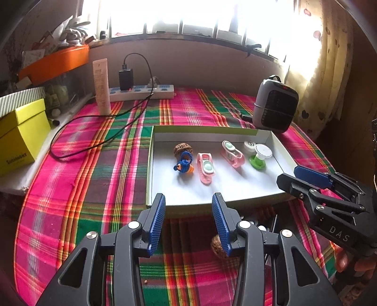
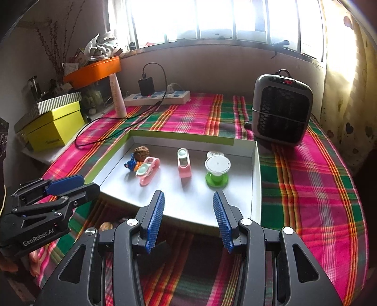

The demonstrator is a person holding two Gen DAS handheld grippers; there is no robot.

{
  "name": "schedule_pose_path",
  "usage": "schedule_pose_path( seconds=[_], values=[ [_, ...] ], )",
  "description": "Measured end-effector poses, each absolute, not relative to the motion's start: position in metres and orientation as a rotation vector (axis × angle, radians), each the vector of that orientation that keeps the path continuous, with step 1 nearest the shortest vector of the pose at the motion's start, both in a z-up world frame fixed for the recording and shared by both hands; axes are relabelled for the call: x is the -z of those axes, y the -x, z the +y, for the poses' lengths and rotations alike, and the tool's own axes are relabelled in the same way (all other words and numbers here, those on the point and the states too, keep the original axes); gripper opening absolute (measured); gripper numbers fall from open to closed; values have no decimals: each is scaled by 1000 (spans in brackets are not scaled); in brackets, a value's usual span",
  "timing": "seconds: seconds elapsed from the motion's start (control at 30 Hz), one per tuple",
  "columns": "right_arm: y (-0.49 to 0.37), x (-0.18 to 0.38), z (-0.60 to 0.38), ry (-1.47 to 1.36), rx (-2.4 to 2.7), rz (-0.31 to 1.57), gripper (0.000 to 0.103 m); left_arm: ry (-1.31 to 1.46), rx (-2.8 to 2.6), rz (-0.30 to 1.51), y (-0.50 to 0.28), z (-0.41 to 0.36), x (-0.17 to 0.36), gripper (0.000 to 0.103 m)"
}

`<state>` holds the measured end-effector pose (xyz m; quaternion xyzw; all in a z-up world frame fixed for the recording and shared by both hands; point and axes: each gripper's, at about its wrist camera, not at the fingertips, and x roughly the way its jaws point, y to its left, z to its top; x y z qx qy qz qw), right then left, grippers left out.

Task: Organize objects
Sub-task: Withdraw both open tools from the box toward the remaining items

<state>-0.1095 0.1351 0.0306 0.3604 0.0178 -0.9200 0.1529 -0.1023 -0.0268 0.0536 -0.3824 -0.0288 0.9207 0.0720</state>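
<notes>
Below a bright window point(image 1: 188, 16), my left gripper point(image 1: 188, 200) and right gripper point(image 2: 188, 197) hung with jaws apart over the plaid tablecloth point(image 1: 94, 164), where the white tray point(image 1: 149, 164) held small objects and a walnut point(image 1: 216, 247) lay outside it.

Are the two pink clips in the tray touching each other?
Apart. The left wrist view shows bare white tray floor between the left pink clip and the right pink clip.

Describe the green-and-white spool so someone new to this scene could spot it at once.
Find the shallow white cardboard tray on the plaid tablecloth, in front of the grey space heater. The green-and-white plastic spool stands upright in the tray's right end, right of two pink clips. Only it has a bright green base under a round white top.
</notes>
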Motion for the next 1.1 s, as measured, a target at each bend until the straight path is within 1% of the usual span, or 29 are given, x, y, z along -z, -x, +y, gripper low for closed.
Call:
schedule_pose_path(
  seconds=[0.57, 1.0, 1.1],
  values=[
    [89, -25, 134, -1042, 2632, 32, 45, 1170, -2756, -90, 88, -27, -47, 40],
    [72, -15, 134, -1080, 2610, -13, 45, 1187, -2686, -165, 79, -36, -35, 40],
    [69, -12, 130, -1092, 2594, -7, 45, 1202, -2668, -176, 77, -37, -30, 43]
  ],
)
